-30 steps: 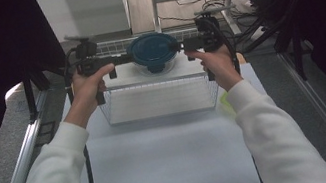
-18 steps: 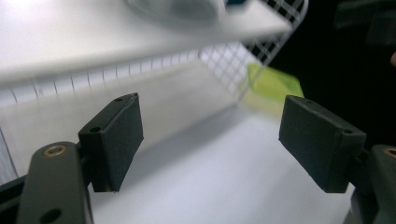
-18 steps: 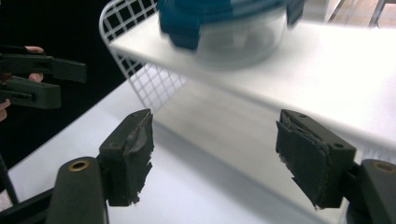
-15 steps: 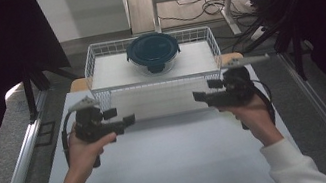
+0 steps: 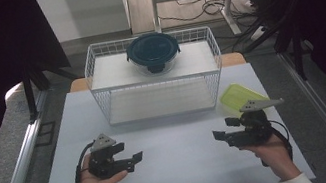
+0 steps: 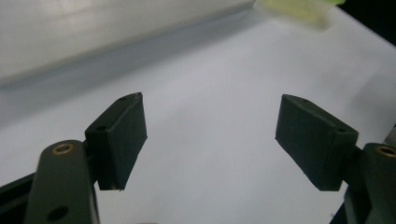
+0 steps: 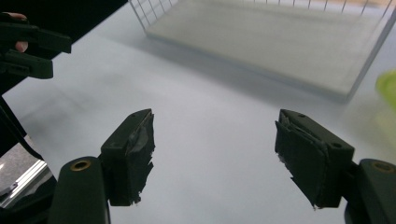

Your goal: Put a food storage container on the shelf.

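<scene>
A round container with a dark teal lid stands on top of a white wire basket at the back of the table. My left gripper hovers low over the near left of the table, its jaws pointing right, open and empty. My right gripper is at the near right, pointing left toward it. Its jaws have narrowed a little but stand open with nothing between them. The left gripper also appears at the top left of the right gripper view.
A yellow-green plastic lid lies on the white table just right of the basket's front corner, behind my right gripper. Metal rails run along both table sides. Cables and a desk frame lie on the floor beyond.
Both hands have pulled back from beside the container on the basket top, coming toward the near edge and down. The container stays on the basket.
</scene>
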Tool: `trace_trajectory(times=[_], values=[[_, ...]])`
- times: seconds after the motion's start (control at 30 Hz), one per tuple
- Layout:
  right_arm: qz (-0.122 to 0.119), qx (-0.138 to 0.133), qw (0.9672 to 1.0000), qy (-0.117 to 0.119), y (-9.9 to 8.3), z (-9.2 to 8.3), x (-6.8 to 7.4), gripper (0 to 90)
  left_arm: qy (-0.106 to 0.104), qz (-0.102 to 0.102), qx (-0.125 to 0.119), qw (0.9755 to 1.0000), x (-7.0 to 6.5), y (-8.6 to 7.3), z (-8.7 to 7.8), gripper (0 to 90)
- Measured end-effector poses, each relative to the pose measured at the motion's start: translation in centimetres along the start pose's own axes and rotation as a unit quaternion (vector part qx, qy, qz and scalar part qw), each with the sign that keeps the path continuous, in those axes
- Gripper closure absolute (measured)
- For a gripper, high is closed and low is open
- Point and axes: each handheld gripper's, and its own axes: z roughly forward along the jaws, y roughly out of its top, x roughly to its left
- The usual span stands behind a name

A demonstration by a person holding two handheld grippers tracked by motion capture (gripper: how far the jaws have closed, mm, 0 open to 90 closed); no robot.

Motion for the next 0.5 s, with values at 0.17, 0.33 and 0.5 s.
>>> trace_trajectory(times=[0.17, 0.33, 0.5], values=[[0.004, 0.032, 0.9995, -0.003, -2.0, 1.2, -0.7, 28.1, 0.005, 0.004, 0.012, 0.9999, -0.2, -0.5, 0.7, 24.1], [0.004, 0.04, 0.9992, -0.004, -2.4, 1.6, -0.7, 28.2, -0.001, 0.006, 0.018, 0.9998, -0.3, -0.6, 0.9, 24.0], [0.003, 0.043, 0.999, -0.008, -2.4, 1.8, -0.7, 28.3, 0.001, -0.005, 0.028, 0.9996, 0.3, -1.0, 1.1, 23.6]])
